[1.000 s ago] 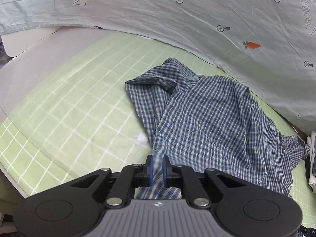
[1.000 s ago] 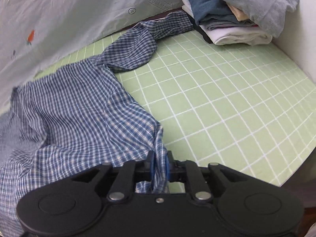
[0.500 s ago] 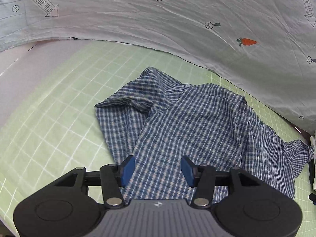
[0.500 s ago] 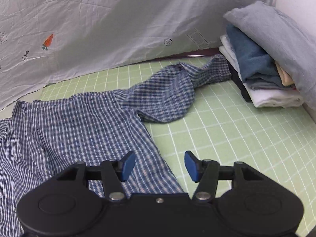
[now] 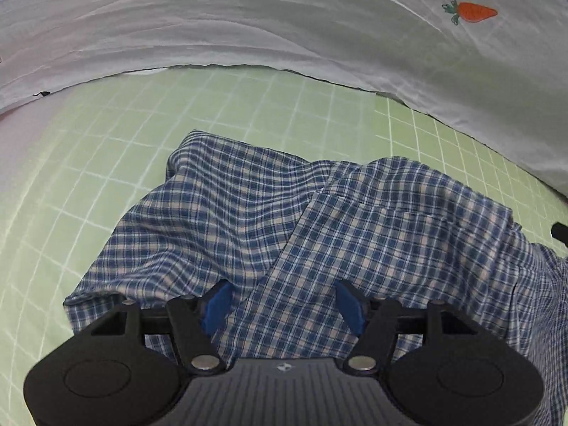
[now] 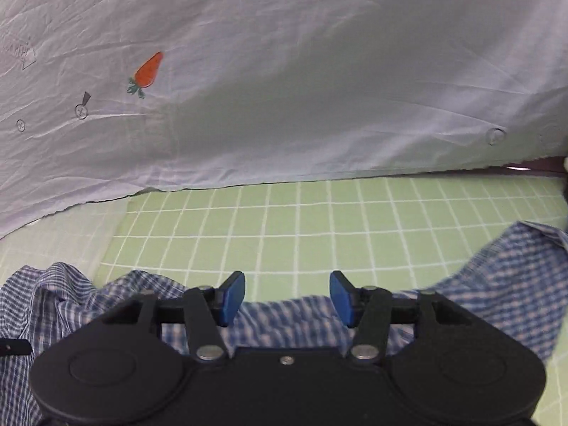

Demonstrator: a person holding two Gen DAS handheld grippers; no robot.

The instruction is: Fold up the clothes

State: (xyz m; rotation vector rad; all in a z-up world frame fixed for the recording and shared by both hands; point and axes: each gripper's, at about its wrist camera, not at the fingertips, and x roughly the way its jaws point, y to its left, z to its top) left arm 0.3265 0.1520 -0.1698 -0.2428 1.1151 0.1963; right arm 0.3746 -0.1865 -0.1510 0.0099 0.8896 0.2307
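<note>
Across the lower frame, your left claw (image 5: pixel 284 305) and right claw (image 6: pixel 287 296) now gape, having released the plaid shirt (image 5: pixel 319 234), rumpled on the green grid sheet (image 6: pixel 301 220); bare grid lies beyond.

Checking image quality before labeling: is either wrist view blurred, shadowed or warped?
Left wrist: plaid shirt sharp, grid sheet lines bowed by fisheye. Right wrist: shirt smeared by motion blur, broad soft shadow on the hanging cloth.
</note>
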